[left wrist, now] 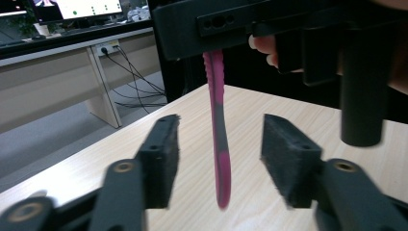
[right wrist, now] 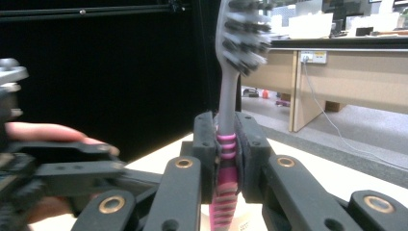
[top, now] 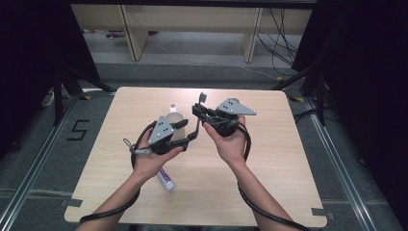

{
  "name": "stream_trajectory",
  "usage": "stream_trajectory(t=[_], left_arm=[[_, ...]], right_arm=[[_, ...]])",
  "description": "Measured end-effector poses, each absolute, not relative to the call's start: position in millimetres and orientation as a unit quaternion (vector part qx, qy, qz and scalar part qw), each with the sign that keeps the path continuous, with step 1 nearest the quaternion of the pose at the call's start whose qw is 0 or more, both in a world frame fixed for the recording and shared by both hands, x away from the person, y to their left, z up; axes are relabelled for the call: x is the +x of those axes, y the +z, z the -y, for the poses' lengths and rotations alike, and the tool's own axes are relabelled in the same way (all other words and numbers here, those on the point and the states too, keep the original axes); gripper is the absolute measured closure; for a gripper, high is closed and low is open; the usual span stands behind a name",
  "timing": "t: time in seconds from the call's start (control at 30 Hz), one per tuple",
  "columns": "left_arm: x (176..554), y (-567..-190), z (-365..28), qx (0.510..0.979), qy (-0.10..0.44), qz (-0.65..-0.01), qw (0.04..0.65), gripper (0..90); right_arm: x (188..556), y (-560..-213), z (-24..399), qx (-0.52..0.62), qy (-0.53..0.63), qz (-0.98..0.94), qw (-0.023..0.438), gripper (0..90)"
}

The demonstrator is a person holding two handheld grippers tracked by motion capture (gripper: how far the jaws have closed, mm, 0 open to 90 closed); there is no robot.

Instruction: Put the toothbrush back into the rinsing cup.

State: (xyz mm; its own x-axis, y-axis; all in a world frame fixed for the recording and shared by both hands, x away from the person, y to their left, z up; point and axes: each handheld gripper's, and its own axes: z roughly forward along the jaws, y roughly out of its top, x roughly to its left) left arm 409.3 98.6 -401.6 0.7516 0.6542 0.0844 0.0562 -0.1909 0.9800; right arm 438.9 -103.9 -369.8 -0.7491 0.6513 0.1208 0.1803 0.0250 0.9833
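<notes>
Nearest in the high view, a toothpaste tube [top: 166,180] lies on the bench [top: 284,159] by the left wrist. The left gripper [left wrist: 219,151] has its fingers apart, the toothbrush [left wrist: 219,139] handle hanging untouched between them. The right gripper [right wrist: 226,149] clamps the toothbrush neck, bristles uppermost.

A toothbrush [right wrist: 226,144] with a pink ribbed handle, grey neck and grey bristled head stands upright above the counter [top: 269,159]. It is clamped at the neck, with the pink handle [left wrist: 219,130] hanging down, its tip in the air.
</notes>
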Motion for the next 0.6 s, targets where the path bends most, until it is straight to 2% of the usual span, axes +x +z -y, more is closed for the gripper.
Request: stream_trajectory(t=[0.37, 0.6], left_arm=[[418, -401, -90, 0.712, 0.274, -0.256, 0.594, 67.5], [420, -399, -88, 0.701, 0.280, -0.261, 0.602, 72.9]], right_arm=[[439, -369, 97, 0.301, 0.634, -0.687, 0.186, 81.0], [439, -368, 92, 0.299, 0.636, -0.685, 0.192, 81.0]])
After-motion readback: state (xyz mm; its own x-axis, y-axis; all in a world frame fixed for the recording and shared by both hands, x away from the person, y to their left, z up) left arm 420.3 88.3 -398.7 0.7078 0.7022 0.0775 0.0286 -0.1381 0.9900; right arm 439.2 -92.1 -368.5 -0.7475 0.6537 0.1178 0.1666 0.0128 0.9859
